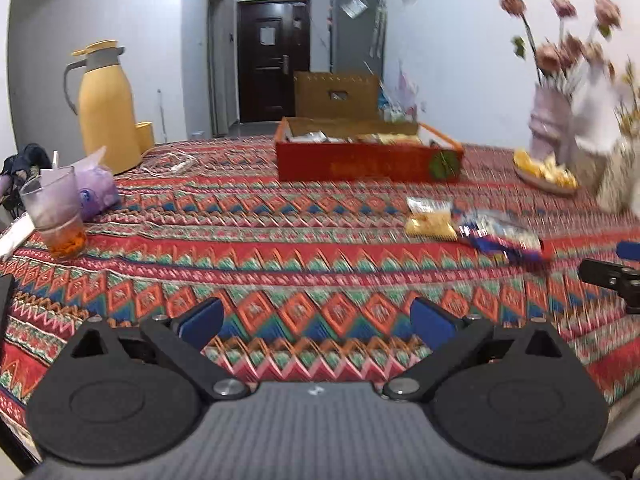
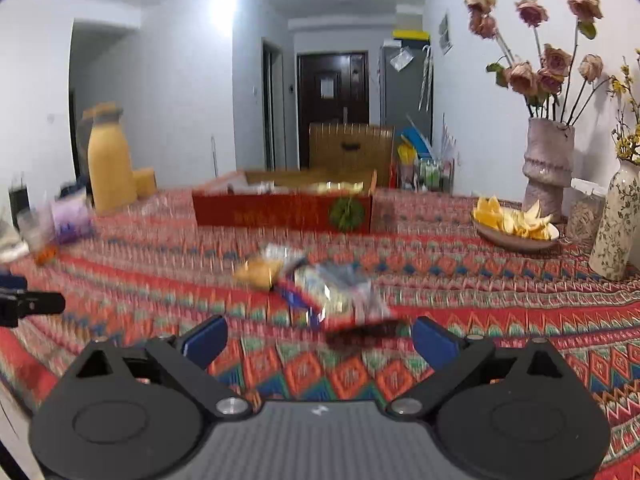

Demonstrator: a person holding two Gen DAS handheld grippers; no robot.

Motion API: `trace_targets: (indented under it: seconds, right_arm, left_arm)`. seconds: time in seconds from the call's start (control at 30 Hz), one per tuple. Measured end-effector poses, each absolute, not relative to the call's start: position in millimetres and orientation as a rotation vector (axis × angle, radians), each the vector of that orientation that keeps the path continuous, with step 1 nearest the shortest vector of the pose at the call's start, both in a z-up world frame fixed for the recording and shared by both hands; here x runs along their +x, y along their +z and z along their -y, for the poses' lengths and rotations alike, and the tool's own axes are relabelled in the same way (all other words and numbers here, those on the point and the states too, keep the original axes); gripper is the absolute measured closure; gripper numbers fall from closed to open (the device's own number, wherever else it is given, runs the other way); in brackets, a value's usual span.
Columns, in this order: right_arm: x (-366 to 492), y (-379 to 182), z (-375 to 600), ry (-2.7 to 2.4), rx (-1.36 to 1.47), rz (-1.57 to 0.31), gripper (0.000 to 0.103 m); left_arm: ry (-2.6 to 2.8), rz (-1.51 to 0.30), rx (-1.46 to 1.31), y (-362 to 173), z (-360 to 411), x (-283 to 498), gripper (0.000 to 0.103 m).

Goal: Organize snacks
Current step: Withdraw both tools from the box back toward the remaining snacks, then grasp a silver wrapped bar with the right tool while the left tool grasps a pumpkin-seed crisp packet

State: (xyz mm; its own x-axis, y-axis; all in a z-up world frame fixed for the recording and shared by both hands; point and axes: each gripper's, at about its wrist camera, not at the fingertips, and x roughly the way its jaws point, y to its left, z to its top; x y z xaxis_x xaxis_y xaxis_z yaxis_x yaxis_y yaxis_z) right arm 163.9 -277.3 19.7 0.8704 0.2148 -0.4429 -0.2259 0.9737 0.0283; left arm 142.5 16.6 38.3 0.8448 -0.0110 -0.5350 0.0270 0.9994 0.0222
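At the far left of the left wrist view a glass tumbler (image 1: 54, 212) with orange bits at its bottom stands on the patterned cloth of the worktop (image 1: 280, 248), just in front of a purple packet (image 1: 96, 192). Behind them rises a yellow thermos jug (image 1: 105, 112). The left hand-held gripper (image 1: 316, 320) hovers low over bare cloth with its blue pads spread wide and nothing between them. Farther back, near the middle, sits the red snack box (image 1: 368, 164), open-topped, with packets inside that are too blurred to name. To the right of it and nearer the camera lie two loose snacks side by side: a yellow snack bag (image 1: 430, 216) and a blue-and-white snack packet (image 1: 500, 234), seemingly touching, though motion blur makes that uncertain. Beyond them a dish of orange peel (image 1: 546, 172) rests beside a pale vase of dried roses (image 1: 550, 124).

In the right wrist view the right hand-held gripper (image 2: 320, 340) is likewise spread open and empty, and the two loose snacks lie just ahead of its pads, with the blue-and-white one nearest.
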Motion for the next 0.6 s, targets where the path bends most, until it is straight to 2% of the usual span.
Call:
trace_targets:
  seconds: [0.33,0.6]
  right_arm:
    - [166.7,13.0,277.0,0.284,-0.029,-0.481,0.004]
    - [259.1,22.3,274.6,0.475,-0.222,-0.526,0.006]
  left_arm:
    - [-0.058,-0.582,0.055,36.6,-1.2,146.0,0.001]
    - [-0.105,-0.602,0.115,34.5,28.8,193.7,0.001]
